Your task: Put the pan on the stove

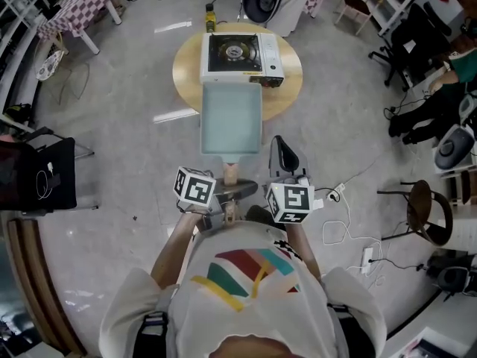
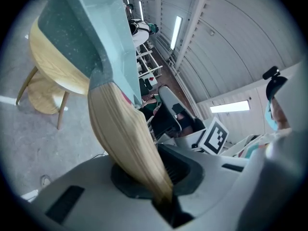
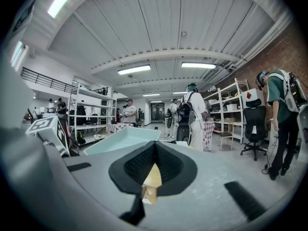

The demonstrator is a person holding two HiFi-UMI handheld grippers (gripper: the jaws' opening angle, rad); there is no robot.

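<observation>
Pan (image 1: 231, 118) hanging just short of the stove (image 1: 240, 57), its wooden handle (image 2: 125, 138) pointing away from the stove and clamped in the tightly closed jaws of 2 grippers, left gripper (image 2: 163, 196) and right gripper (image 3: 149, 186).

The floor (image 1: 112, 125) was glossy grey, with white cables (image 1: 339, 230) trailing at the near right. A round wooden table (image 1: 291, 88) stood farther off in the middle. A checked-cloth table (image 1: 74, 10) sat far left and white shelving (image 1: 387, 2) far right, with a round stool (image 1: 421, 207) nearer on the right. Strip lights (image 3: 134, 70) lit a white vaulted ceiling (image 3: 159, 23), and a brick wall (image 3: 288, 47) rose on the right.
</observation>
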